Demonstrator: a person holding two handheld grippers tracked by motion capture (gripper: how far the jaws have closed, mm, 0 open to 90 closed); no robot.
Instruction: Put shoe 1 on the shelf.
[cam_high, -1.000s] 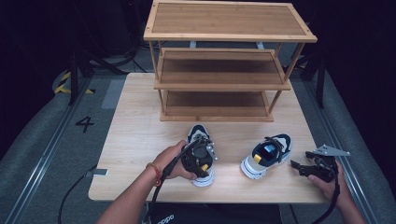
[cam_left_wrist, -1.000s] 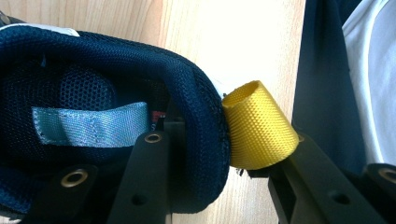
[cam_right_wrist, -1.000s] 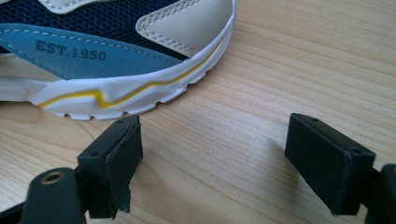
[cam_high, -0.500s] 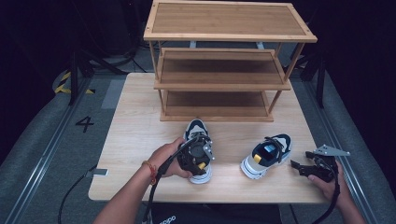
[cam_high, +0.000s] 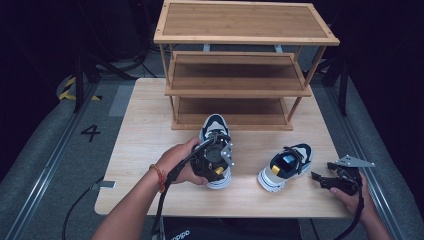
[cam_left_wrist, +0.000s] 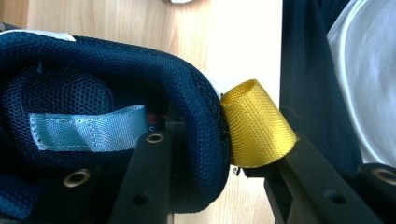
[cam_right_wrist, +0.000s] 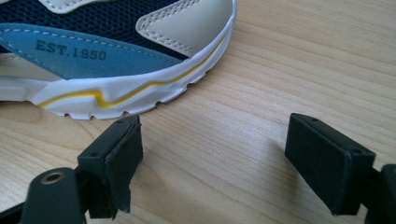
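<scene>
Now left tongs clamped on sneaker heel collar, right tongs apart beside second sneaker.

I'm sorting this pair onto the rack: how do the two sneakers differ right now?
The left sneaker is clamped at its heel collar by the left gripper; the right sneaker lies free on the table, the right gripper open beside it. The left sneaker points toe-first at the wooden rack; the right sneaker lies angled. Both are navy, white-soled, outside the rack.
</scene>
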